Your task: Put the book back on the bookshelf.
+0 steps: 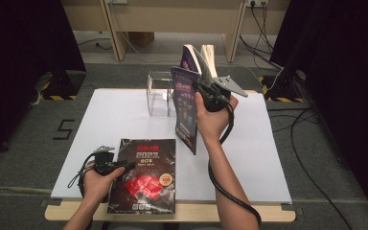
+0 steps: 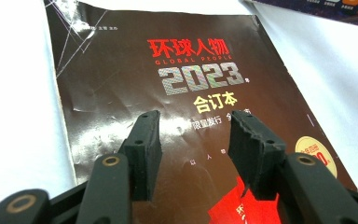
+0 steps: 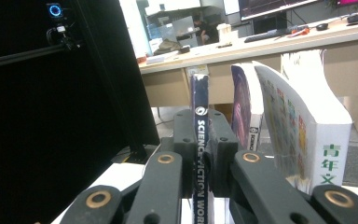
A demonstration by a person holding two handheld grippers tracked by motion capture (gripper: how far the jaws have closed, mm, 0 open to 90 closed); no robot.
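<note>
A white counter (image 1: 249,158) stands on grey carpet, with dark curtains at either side and a wooden bench behind. In the high view the right tool (image 1: 210,92) holds a purple magazine (image 1: 186,110) upright by its spine, long axis vertical, just in front of a clear stand (image 1: 159,93) near the far edge where other books (image 1: 199,60) already lean; the stand lies just beyond and to the left of the held magazine, so the coming move seems to be a short push forward into it. The left tool (image 1: 120,166) rests at the near-left, over the edge of a dark magazine (image 1: 146,177) lying flat. In the left gripper view that tool (image 2: 193,135) has its jaws apart, hovering above the dark cover (image 2: 168,84), gripping nothing. In the right gripper view the tool (image 3: 199,154) is clamped on the dark blue spine (image 3: 199,102), which rises straight between the jaws, with the leaning books (image 3: 289,121) close to its right.
</note>
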